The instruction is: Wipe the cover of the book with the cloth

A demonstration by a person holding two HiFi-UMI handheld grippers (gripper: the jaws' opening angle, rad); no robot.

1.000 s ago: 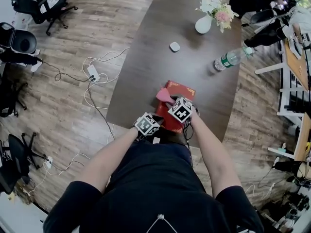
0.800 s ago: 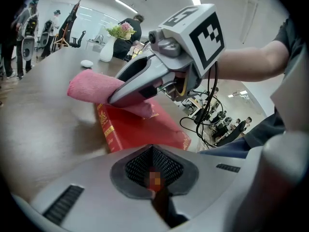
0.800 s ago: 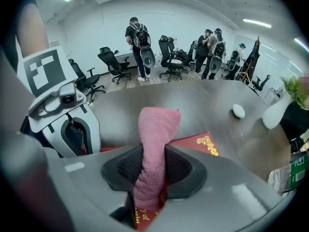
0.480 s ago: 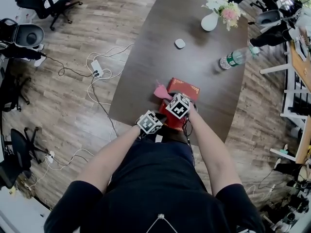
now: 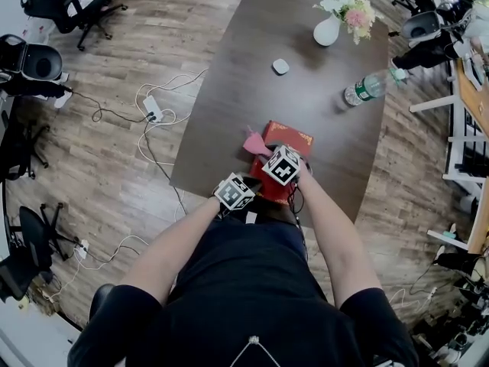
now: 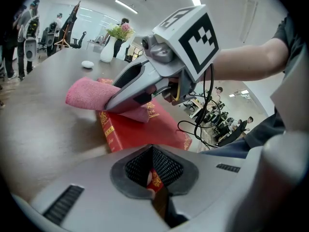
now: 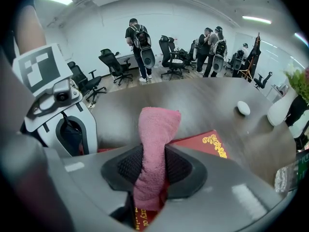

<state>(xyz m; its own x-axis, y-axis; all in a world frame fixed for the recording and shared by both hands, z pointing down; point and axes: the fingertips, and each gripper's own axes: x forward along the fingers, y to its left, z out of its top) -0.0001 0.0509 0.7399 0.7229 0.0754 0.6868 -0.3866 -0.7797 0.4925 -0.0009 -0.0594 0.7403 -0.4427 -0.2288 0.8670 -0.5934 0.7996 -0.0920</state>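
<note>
Book [image 6: 145, 130]: red hardcover, gilt corners, flat on dark tabletop [image 5: 252, 67]; your left gripper [image 6: 153, 180] clamps its near edge. Cloth [image 7: 157, 129]: pink terry, folded, pinched in your right gripper [image 7: 149, 182], pressed on cover.

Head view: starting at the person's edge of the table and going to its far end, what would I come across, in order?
left gripper → red book → small white object → white vase of flowers
</note>
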